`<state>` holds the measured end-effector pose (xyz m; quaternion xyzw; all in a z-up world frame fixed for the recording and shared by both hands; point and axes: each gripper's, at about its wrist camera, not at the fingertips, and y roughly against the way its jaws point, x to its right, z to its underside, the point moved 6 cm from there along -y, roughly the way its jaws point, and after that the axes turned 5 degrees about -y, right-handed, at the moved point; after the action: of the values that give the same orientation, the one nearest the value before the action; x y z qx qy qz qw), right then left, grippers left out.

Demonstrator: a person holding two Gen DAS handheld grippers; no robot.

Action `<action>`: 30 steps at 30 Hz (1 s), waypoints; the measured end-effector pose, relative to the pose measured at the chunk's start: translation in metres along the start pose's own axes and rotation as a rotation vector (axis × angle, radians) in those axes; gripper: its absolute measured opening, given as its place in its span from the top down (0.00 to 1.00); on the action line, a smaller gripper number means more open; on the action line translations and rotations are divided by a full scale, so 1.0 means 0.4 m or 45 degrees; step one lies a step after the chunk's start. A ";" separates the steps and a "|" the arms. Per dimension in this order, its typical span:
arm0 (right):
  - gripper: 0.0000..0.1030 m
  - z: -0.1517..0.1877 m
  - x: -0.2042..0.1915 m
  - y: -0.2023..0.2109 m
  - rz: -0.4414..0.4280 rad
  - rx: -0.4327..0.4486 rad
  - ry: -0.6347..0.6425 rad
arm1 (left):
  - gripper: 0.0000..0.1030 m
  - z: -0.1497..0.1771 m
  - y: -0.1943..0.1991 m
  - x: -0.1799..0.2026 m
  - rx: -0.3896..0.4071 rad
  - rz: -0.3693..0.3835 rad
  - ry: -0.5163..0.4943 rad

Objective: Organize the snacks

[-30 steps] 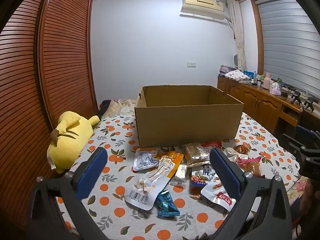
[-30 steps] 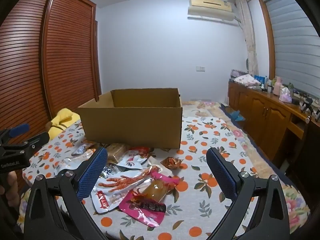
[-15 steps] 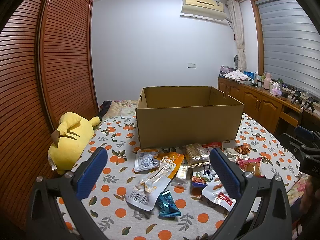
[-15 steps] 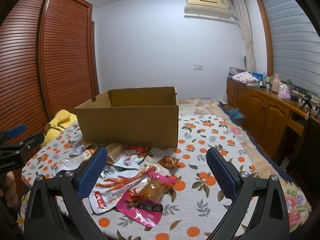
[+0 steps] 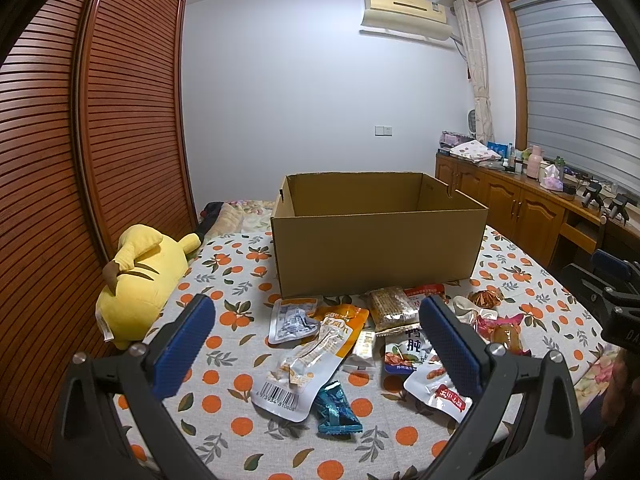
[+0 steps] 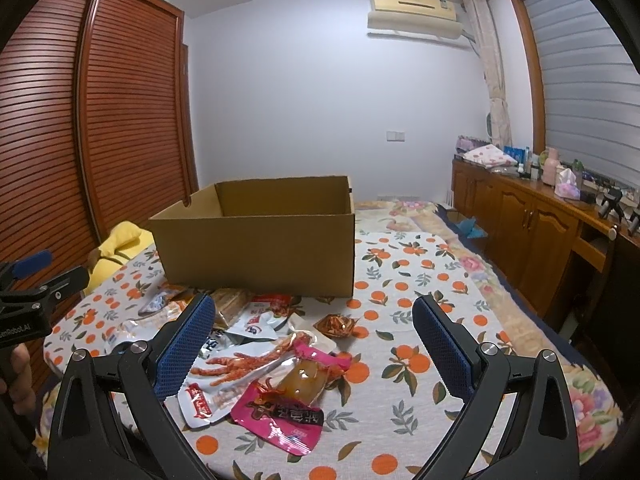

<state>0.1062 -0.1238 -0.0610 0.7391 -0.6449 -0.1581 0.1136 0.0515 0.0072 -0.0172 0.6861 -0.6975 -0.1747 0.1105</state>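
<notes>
While both grippers gape, snacks (image 5: 320, 344) lie boxless — scattered.

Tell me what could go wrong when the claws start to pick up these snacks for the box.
1. The packets overlap: the barcode packet lies partly on the blue candy, so the open left claw may lift or drag two things.
2. The pink packet is flat on the cloth; the open right claw may pinch fabric.
3. The box wall is high, so a low carry could bump it.
</notes>
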 end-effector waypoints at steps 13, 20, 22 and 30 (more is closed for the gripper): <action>0.02 -0.003 0.006 0.002 0.001 -0.001 -0.004 | 0.00 -0.008 -0.004 -0.014 -0.010 -0.004 0.002; 0.02 -0.003 0.004 0.002 0.001 -0.001 -0.003 | 0.00 -0.009 -0.003 -0.015 -0.007 -0.004 0.002; 0.02 -0.003 0.004 0.002 0.001 0.000 -0.002 | 0.00 -0.008 -0.005 -0.011 -0.007 -0.004 0.000; 0.02 -0.002 0.003 0.004 0.001 0.000 -0.003 | 0.00 -0.006 -0.006 -0.004 -0.005 -0.004 -0.003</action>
<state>0.1053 -0.1253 -0.0598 0.7387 -0.6452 -0.1589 0.1130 0.0549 0.0087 -0.0158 0.6869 -0.6961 -0.1771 0.1109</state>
